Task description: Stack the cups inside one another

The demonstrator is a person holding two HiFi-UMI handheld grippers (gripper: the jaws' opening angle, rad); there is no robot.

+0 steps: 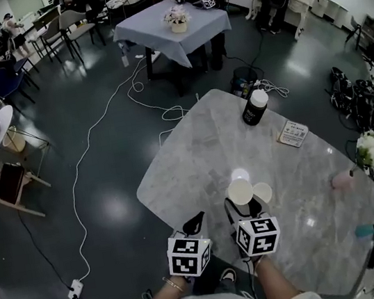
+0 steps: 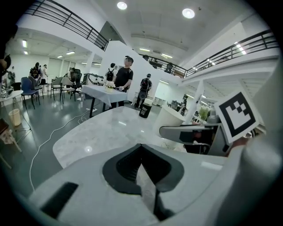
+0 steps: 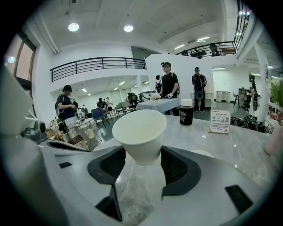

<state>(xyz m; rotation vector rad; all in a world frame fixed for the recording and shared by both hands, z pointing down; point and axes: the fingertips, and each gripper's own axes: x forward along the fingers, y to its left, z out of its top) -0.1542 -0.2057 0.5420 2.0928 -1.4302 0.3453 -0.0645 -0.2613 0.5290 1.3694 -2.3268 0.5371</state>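
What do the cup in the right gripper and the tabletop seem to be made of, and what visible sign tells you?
The cup looks like paper: matte white with a thin, tapered wall, though thin plastic cannot be ruled out. The tabletop looks like polished marble or a marble-look slab: it has pale grey veining and glossy reflections of the ceiling lights.

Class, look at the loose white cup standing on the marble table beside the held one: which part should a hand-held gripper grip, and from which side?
Grip the loose cup across its round side wall, under the rim, probably coming in low from its right: it seems to stand mouth up, and the held cup in the right hand-held gripper crowds its left.
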